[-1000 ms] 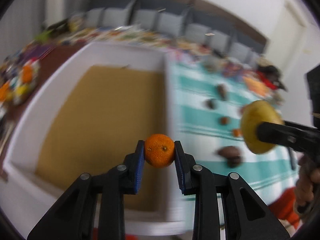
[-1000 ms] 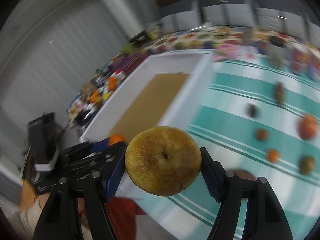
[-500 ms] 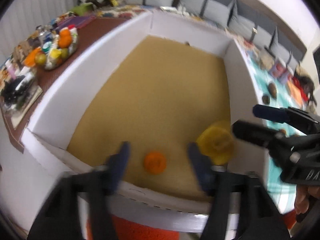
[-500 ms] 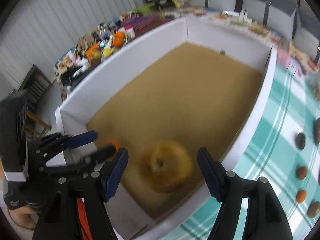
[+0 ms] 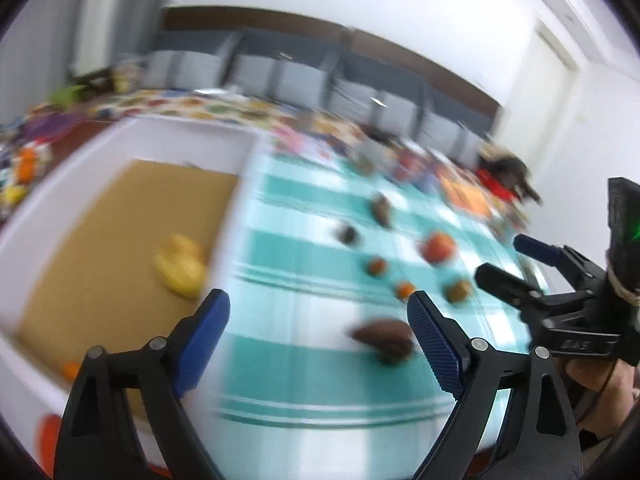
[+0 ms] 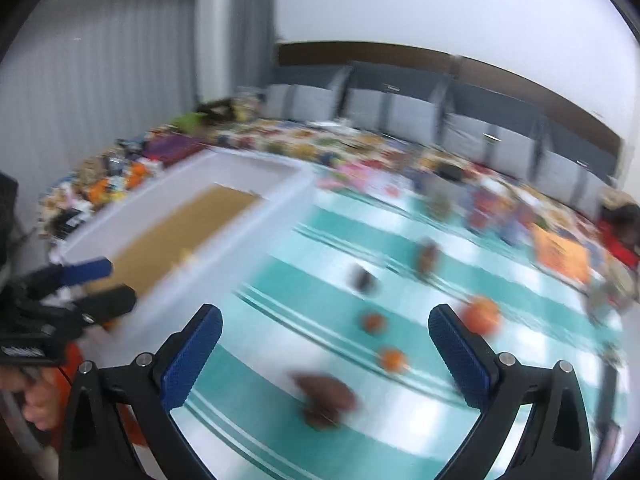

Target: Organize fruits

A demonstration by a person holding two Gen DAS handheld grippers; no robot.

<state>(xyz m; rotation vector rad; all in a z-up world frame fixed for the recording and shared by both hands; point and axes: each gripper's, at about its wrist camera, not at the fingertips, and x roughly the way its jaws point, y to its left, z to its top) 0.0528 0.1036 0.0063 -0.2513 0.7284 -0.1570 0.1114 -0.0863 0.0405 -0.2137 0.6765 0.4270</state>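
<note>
Left wrist view shows your left hand-held gripper [image 5: 316,320] and right hand-held gripper [image 5: 506,262] spread and empty, jaws just opened, because the yellow fruit [image 5: 180,266] and small orange [image 5: 72,370] now lie in the white box [image 5: 120,142].

Tongs: two, the left tongs [image 5: 318,324] and the right tongs [image 6: 325,338], each with two blue pads
White box [image 5: 120,140]: one
Fruits inside the box: two, one yellow fruit [image 5: 180,266] and one small orange fruit [image 5: 72,369]
Fruits on the striped cloth [image 5: 304,256]: seven are visible in the left view, though blur makes the count not sure
Dark brown fruits: three, the biggest one [image 5: 384,338] is the nearest
Small orange fruits on the cloth: two
Red-orange fruit [image 5: 438,246]: one
Greenish-brown fruit [image 5: 458,290]: one
</note>
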